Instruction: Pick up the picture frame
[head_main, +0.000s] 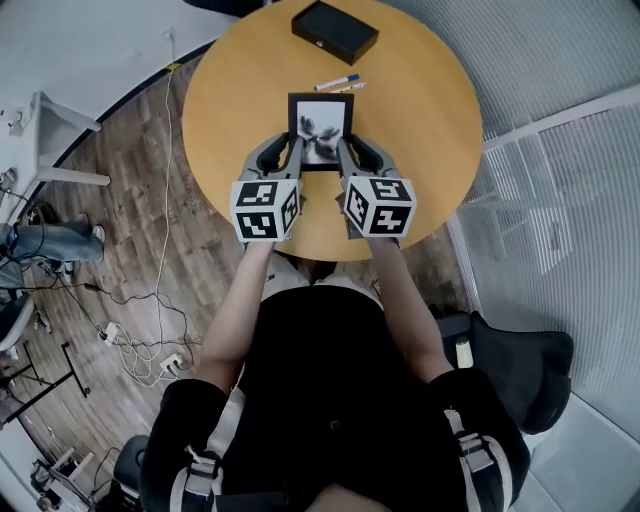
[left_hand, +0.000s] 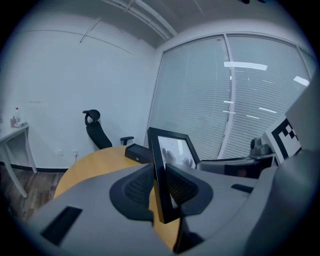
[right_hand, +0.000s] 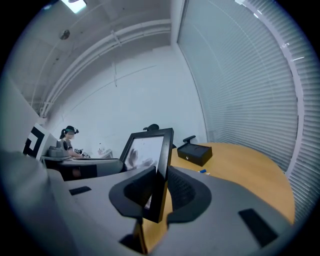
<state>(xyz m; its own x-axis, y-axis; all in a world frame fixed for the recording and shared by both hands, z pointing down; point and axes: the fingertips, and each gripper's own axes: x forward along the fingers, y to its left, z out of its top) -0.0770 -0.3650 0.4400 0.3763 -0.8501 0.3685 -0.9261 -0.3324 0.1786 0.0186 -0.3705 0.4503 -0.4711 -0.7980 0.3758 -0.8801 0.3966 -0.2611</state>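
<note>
Picture frame (head_main: 320, 130), black with a pale print, held upright and clear of the round tabletop (head_main: 420, 110), above its near edge in front of the person. The left gripper (head_main: 293, 150) pinches the frame's left side rail and the right gripper (head_main: 345, 152) pinches the right rail, each low on a thin strip of moulding. The likely risk is a slip. The top half is unsupported, so if one hand twists or the two pull apart, a rail could slide out and the frame drop onto the wood. Beyond lie a marker (head_main: 337, 82) and, near the far edge, a black box (head_main: 335, 31), which a tipping frame might strike.
</note>
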